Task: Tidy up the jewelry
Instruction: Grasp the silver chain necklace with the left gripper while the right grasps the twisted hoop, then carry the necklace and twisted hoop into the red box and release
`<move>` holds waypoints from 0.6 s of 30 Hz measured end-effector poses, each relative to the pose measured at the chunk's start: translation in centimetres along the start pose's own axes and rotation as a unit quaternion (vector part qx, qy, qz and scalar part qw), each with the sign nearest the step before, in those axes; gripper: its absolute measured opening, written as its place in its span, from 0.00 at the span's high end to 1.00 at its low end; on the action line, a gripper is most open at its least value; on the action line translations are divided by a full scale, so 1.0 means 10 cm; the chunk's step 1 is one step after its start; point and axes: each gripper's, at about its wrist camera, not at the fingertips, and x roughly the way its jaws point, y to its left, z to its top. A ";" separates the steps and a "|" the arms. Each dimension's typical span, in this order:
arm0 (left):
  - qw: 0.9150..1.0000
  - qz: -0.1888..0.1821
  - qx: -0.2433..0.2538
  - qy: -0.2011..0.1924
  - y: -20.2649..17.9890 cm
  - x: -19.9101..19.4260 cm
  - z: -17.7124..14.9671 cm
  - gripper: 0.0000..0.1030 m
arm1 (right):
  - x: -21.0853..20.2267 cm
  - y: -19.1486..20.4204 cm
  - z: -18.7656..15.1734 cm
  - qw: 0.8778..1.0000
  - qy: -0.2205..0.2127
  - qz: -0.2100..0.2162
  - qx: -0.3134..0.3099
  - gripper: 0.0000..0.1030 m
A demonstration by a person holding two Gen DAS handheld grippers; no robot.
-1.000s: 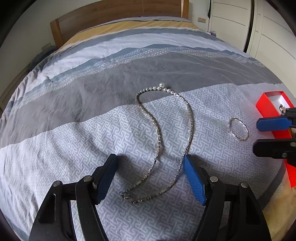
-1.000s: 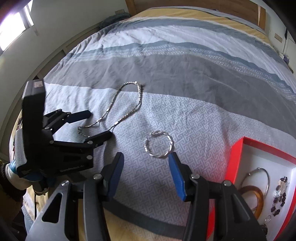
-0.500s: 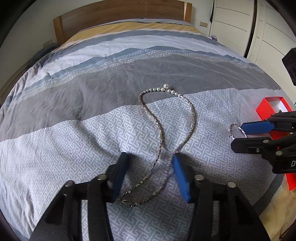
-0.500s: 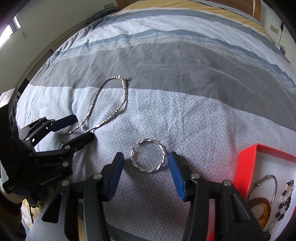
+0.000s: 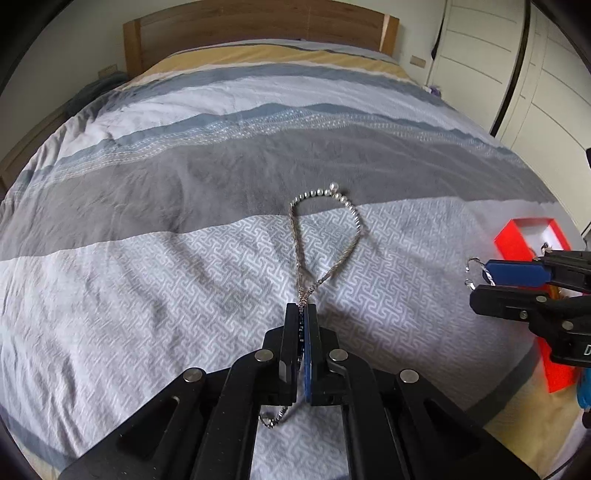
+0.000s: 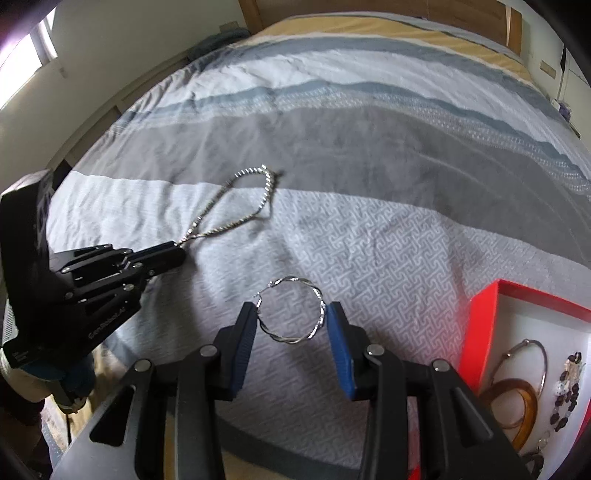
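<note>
A silver chain necklace [image 5: 325, 236] with pearl beads at its far end lies on the bed. My left gripper [image 5: 302, 314] is shut on the necklace's two strands near the clasp end; it also shows in the right wrist view [image 6: 173, 254], where the necklace [image 6: 236, 210] stretches away from it. A twisted silver bangle [image 6: 291, 315] sits between the blue pads of my right gripper [image 6: 291, 321], touching both, jaws partly apart. In the left wrist view the right gripper [image 5: 476, 280] holds the bangle [image 5: 474, 271] edge-on.
A red jewelry box [image 6: 517, 314] sits at the bed's right edge, holding a thin bangle [image 6: 528, 358], an amber bangle [image 6: 517, 406] and a dark bead string [image 6: 569, 391]. The box also shows in the left wrist view [image 5: 524, 236]. A wooden headboard [image 5: 258, 29] is at the far end.
My left gripper has closed on the necklace strands, pulling the loop narrower. My right gripper has moved forward and closed in around the bangle, which now looks lifted off the cover.
</note>
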 end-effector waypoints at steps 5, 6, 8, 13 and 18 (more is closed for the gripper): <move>1.000 0.006 -0.008 -0.015 -0.03 -0.30 0.02 0.98 | -0.28 0.07 -0.03 1.000 -0.019 0.008 -0.003 0.64; 1.000 0.008 -0.007 -0.018 -0.05 -0.36 0.03 0.98 | -0.37 0.08 -0.05 1.000 -0.025 0.009 -0.002 0.64; 1.000 0.011 -0.005 -0.026 -0.10 -0.52 0.04 0.98 | -0.48 0.10 -0.06 0.999 -0.032 0.010 -0.001 0.64; 0.999 0.016 0.006 -0.050 -0.27 -0.91 0.11 0.98 | -0.89 0.09 -0.15 0.998 -0.056 0.007 0.004 0.64; 0.996 0.010 0.021 -0.081 -0.56 -1.32 0.19 0.98 | -1.36 -0.01 -0.28 0.996 -0.083 -0.006 0.011 0.64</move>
